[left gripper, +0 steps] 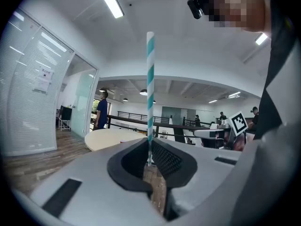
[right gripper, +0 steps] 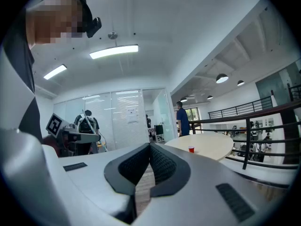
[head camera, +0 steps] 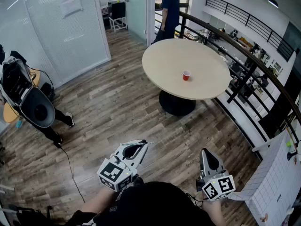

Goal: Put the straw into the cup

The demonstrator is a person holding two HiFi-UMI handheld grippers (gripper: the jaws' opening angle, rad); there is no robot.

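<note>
Barely begun: straw gripped, cup not yet reached.

Left gripper [left gripper: 149, 149] has its jaws nearly together, pinching the foot of the straw [left gripper: 150, 93], which stands upright above them, teal-and-white striped. Right gripper [right gripper: 149, 147] has its jaws closed with nothing between them. In the head view both are held low and close to the body, left gripper [head camera: 135, 149] beside right gripper [head camera: 208, 163]. The cup [head camera: 186, 75], red, stands upright on the round table [head camera: 164, 60], well apart from both grippers, with wooden floor between. Judged done: the pick-up. Judged left: approach the table, bring the straw over the cup mouth, lower it in, release.
</note>
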